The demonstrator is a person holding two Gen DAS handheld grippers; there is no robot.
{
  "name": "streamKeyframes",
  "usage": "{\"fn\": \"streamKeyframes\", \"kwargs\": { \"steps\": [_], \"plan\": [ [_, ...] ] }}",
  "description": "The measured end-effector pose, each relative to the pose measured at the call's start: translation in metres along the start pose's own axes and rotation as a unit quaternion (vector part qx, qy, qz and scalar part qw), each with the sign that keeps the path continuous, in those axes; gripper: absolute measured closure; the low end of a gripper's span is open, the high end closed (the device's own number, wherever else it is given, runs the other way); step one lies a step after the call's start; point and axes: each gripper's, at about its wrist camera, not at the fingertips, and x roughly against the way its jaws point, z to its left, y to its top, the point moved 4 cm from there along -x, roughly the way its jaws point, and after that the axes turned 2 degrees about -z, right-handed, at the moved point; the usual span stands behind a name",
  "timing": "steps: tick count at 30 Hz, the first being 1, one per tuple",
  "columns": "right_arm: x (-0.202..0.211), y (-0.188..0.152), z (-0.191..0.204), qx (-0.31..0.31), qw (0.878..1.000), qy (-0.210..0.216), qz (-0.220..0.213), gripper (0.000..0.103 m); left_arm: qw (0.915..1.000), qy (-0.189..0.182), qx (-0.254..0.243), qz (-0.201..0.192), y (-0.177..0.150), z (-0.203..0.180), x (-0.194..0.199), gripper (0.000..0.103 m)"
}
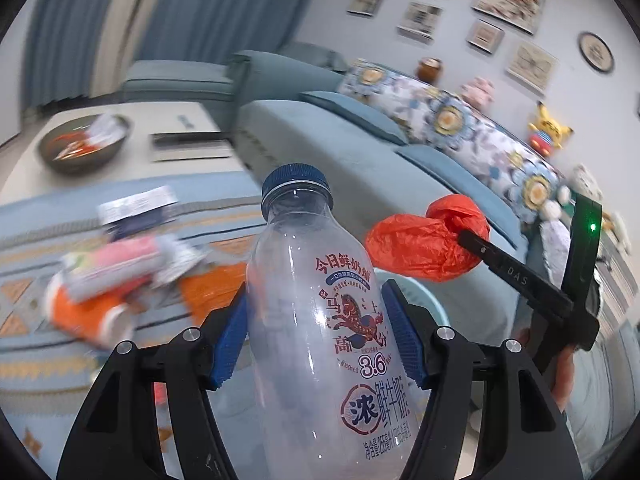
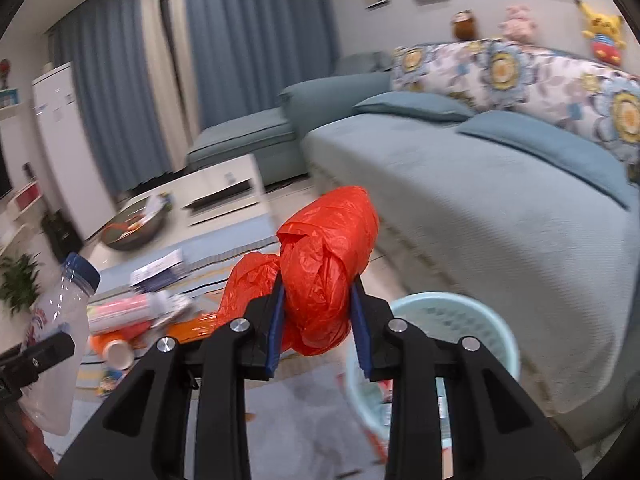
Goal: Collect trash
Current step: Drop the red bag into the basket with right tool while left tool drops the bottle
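The left gripper [image 1: 316, 340] holds a clear plastic bottle [image 1: 320, 320] with a blue cap [image 1: 296, 184]; the blue pads [image 1: 230, 344] press against both sides of the bottle body, and the bottle points cap-forward, away from the camera. The right gripper [image 2: 318, 328] holds a crumpled red bag [image 2: 324, 268], its jaws closed narrowly on the wad, with part of the bag bulging out to the left. In the left wrist view the bag sits just right of the bottle, raised in front of the sofa [image 1: 360, 152]. A pale blue basket [image 2: 440, 320] stands on the floor beside the sofa, below and right of the bag; some items lie inside it, too blurred to identify. More litter [image 2: 128, 320] lies on the patterned rug [image 1: 48, 364] to the left, including a pink-and-white wrapper and an orange container, all blurred. A bowl [image 1: 84, 144] rests on the low table [image 1: 160, 168] beyond the rug.
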Motion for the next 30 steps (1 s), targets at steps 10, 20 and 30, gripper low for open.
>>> {"fn": "streamKeyframes", "kwargs": {
  "steps": [10,20,30],
  "plan": [
    [-0.007,-0.029,-0.107,-0.066,0.992,-0.108,0.030,0.076,0.9941,-0.078,-0.037,0.066,0.004,-0.079,-0.102,0.041],
    [-0.060,-0.102,-0.167,-0.129,0.968,-0.160,0.141,0.076,0.9823,-0.094,-0.066,0.148,-0.036,-0.111,-0.205,0.041],
    [-0.085,-0.120,-0.164,-0.117,0.962,-0.169,0.180,0.051,0.9822,-0.087,-0.055,0.157,-0.050,-0.110,-0.244,0.020]
  ]
}}
